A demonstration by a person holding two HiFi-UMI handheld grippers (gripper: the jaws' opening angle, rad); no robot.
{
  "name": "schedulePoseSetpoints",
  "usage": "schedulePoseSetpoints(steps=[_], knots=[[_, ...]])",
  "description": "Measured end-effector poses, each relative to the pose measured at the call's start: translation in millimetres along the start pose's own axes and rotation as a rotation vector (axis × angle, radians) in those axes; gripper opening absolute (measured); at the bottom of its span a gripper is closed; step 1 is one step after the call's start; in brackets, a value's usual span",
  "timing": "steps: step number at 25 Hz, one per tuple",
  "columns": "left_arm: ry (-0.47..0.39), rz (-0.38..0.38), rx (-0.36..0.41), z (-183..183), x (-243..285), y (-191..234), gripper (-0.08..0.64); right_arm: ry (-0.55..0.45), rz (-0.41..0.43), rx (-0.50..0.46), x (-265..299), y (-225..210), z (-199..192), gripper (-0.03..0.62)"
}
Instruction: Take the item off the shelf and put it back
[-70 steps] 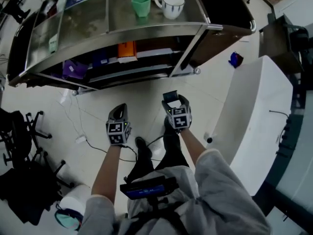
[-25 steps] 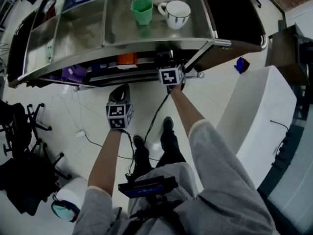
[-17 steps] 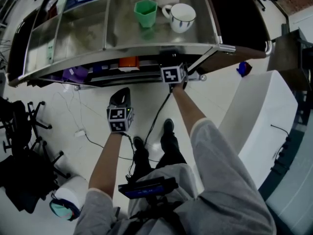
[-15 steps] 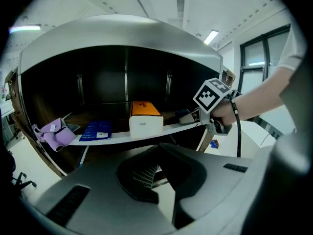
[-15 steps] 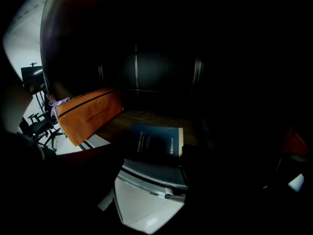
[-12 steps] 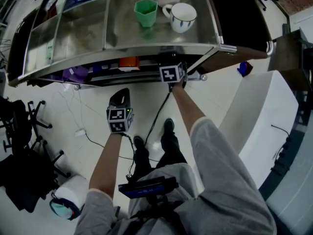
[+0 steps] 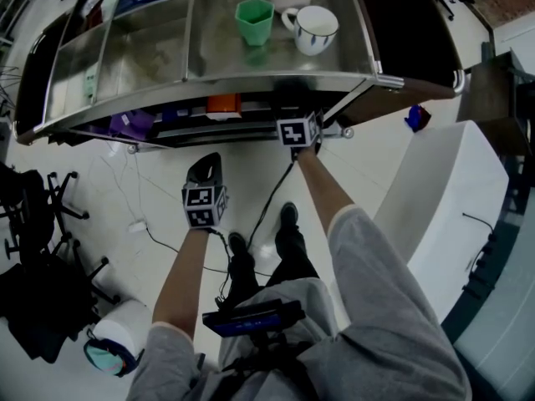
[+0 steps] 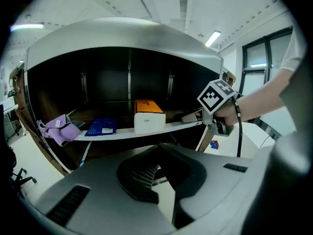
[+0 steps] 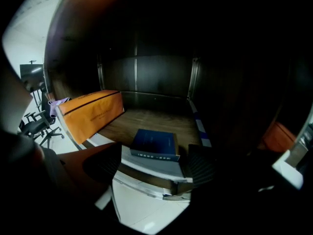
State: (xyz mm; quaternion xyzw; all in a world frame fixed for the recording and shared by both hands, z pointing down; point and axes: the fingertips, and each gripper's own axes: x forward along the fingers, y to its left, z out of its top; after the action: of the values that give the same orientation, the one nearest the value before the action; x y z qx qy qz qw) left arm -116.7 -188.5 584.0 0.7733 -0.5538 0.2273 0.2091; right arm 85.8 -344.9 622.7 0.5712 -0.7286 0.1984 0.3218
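Left tool (image 8: 159, 153) nearest, held low over the floor (image 7: 150, 174), clenched, nothing in it. Right tool (image 9: 152, 166) further out, reaching under the counter (image 7: 150, 53) to the front edge of the lower shelf (image 9: 146, 120). Its jaws have just been opening and now stand released, one on each side of a white box (image 9: 154, 161); pads don't seem to press on it. White box lies flat at the shelf's front edge with a dark blue box (image 9: 155, 143) stacked on top. Just left of these on the same shelf is an orange box (image 9: 93, 112); then, further left, a blue packet (image 8: 101, 126) and a purple cloth (image 8: 61, 129) at the far left end. Up on the steel counter top, well behind: green cup (image 7: 254, 17) and white mug (image 7: 315, 28) side by side, both upright.
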Motion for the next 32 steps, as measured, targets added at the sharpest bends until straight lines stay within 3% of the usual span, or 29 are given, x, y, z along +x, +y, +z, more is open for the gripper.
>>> schedulePoseSetpoints(steps=[8, 11, 16, 17, 32], knots=[[-0.037, -0.011, 0.01, 9, -46, 9, 0.006, -0.091, 0.028, 0.01, -72, 15, -1, 0.419], [-0.06, -0.014, 0.004, 14, -72, 15, 0.006, -0.116, 0.035, 0.011, -113, 24, -6, 0.308], [-0.106, -0.033, 0.015, 20, -116, 21, 0.006, -0.216, 0.031, 0.047, -185, 39, -5, 0.029], [-0.114, -0.037, 0.02, 20, -124, 22, 0.006, -0.232, 0.038, 0.054, -199, 43, -6, 0.009], [-0.198, -0.022, 0.02, 17, -237, 49, 0.006, -0.321, 0.081, 0.159, -337, 68, -64, 0.008]])
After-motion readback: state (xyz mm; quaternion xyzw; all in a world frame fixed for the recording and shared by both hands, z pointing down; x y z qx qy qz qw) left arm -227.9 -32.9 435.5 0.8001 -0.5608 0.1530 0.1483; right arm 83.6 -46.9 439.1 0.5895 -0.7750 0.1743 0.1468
